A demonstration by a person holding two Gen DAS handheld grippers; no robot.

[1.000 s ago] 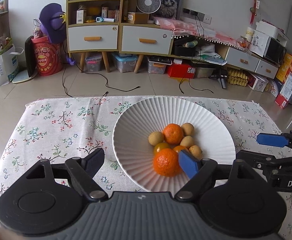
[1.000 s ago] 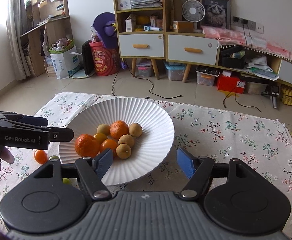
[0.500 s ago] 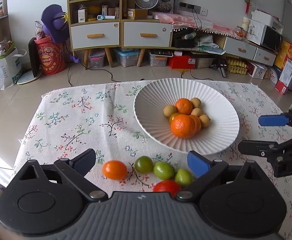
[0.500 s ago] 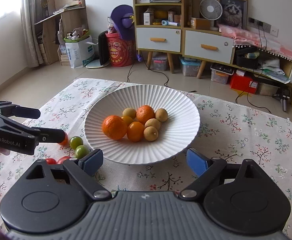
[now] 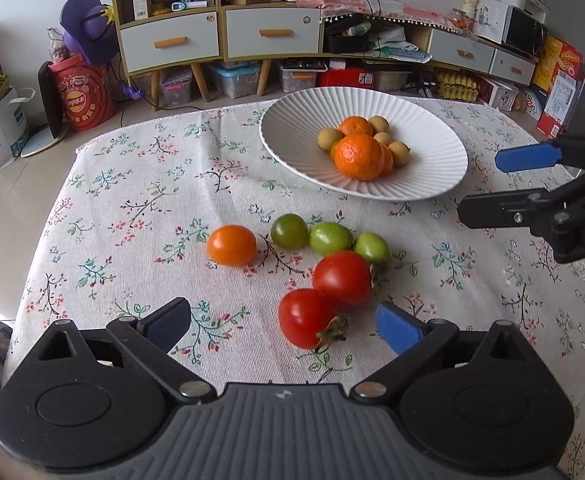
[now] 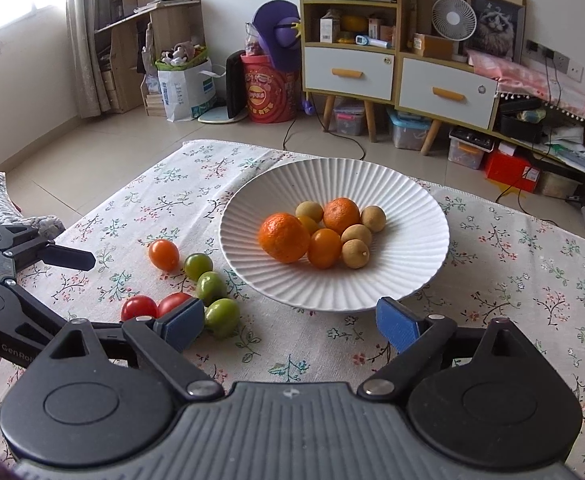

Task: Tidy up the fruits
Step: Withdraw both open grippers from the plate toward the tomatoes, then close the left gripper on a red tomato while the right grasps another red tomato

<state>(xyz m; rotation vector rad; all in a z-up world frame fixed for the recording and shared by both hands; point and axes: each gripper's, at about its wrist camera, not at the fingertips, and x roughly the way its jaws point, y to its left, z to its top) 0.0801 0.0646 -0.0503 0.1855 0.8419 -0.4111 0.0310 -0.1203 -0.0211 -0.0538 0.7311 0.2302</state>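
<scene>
Both grippers hung spread and empty over the floral tablecloth [image 5: 140, 200]. Seen through its own camera, the left gripper [image 5: 282, 322] sat low near the cloth's near edge, its jaws wide apart with the nearer of two red tomatoes [image 5: 306, 318] lying between them, touched by neither pad. The second red tomato [image 5: 342, 278] rested against the first, on the side toward the white ribbed plate [image 5: 292, 128]. Between those tomatoes and the plate lay a row of three green tomatoes [image 5: 329, 237], with one orange tomato [image 5: 231, 245] at the row's left end, slightly apart. On the plate sat a heap of orange mandarins [image 5: 358, 156] and small tan round fruits [image 5: 329, 137]; how many lay behind the front mandarin could not be told. The right gripper [image 6: 290, 324] hovered level before the plate's near rim, fingers released and holding nothing. In the right wrist view its left finger pad [image 6: 182, 322] covered part of one red tomato, and the left gripper's black body was cut off at the frame's left edge. From the left wrist camera, the right gripper's fingers reached in beside the plate's right side, their base out of frame.
</scene>
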